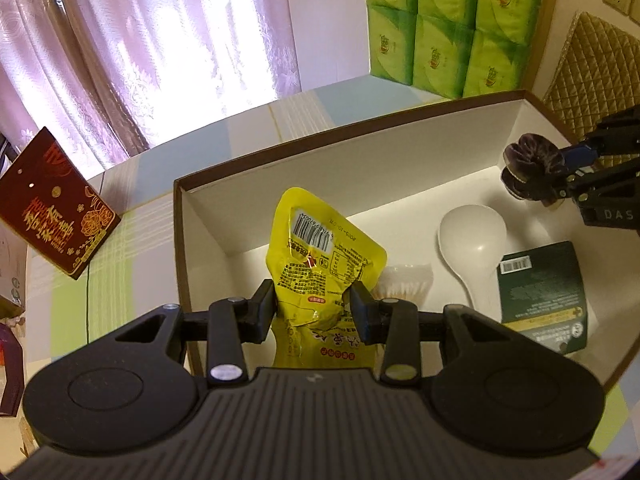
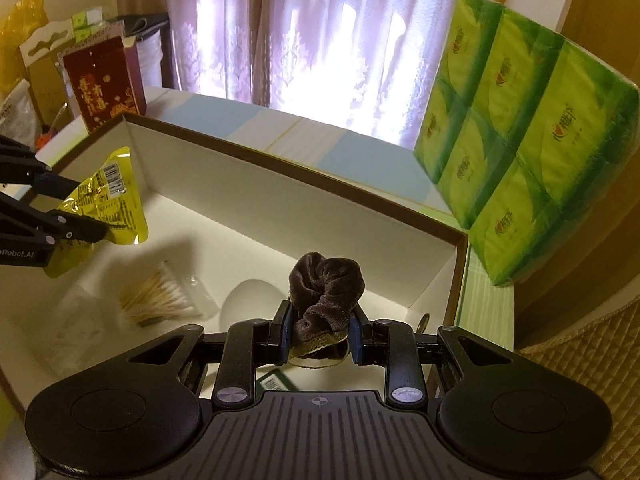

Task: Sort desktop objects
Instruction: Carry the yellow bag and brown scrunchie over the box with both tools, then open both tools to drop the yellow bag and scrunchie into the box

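Sorting is looking well along: a dark green packet [image 1: 544,296], white spoon [image 1: 472,240] and bundle of cotton swabs [image 2: 158,300] are already lying inside the box [image 1: 304,160]. The left gripper [image 1: 313,304] is pinching a yellow snack pouch [image 1: 320,256] above the box's near left part. Farther right, the right gripper [image 2: 320,330] is clamping a brown scrunchie [image 2: 326,286] over the box; both are awaiting release.

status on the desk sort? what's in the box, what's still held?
Done: white plastic spoon, bundle of cotton swabs and dark green packet lie in the white brown-rimmed box. In hand: left tool holds the yellow foil pouch, right tool the brown velvet scrunchie, both over the box. Left: release both.
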Available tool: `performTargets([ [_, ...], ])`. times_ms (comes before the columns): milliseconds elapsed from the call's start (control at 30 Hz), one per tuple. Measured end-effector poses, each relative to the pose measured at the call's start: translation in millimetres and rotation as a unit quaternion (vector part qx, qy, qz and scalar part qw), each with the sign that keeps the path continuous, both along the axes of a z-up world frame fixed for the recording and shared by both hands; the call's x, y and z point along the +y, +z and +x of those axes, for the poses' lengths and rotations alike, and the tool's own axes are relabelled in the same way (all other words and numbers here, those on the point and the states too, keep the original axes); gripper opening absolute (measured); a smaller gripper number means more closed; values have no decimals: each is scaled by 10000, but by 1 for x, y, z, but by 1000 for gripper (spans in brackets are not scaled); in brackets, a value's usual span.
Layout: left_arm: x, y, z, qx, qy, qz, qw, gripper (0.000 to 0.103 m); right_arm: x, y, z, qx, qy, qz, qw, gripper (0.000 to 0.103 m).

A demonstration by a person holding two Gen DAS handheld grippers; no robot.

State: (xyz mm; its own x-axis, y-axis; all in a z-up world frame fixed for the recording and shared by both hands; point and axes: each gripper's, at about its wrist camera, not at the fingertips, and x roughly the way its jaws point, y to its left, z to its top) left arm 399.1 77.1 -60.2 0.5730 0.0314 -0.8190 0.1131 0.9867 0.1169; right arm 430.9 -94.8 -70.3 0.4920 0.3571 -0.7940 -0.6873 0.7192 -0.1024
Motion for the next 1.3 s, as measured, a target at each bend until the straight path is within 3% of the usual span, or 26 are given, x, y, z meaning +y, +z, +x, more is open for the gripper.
performTargets([
  [267,-4,-17,21,53,-70,257,9996,41,1,-8,10,6,42,-104,9999,25],
  [333,-5,-20,24,27,-110,308,9995,50,0,-9,12,9,37,-104,9999,25],
  [367,-5,-21,25,1,-120,328,9994,49,0,-9,13,15,35,-105,9999,25],
  [467,-6,-22,26,-74,-155,377,9991,51,0,-11,15,21,30,-101,9999,25],
  [533,-6,-22,26,-115,-164,435,9989,59,0,-12,16,12,51,-105,9999,25],
  [733,-4,-18,23,-202,-195,392,9988,63,3,-15,14,-152,194,-194,9995,28],
  [767,-4,-16,23,-211,-180,366,9989,64,2,-15,13,-180,234,-187,9994,37],
  [800,-3,-15,22,-221,-165,351,9990,66,2,-15,12,-247,240,-177,9992,58],
  [867,-3,-13,21,-245,-153,333,9990,68,0,-13,8,-482,218,-136,9985,80],
  [967,-2,-10,19,-242,-113,297,9992,74,-2,-8,3,-568,316,-21,9979,82],
  [1200,0,3,2,-333,-93,107,9993,90,-11,0,-9,-425,427,86,9981,101],
  [1300,1,12,-10,-384,-74,-12,9992,94,-18,5,-20,-342,477,178,9981,101],
])
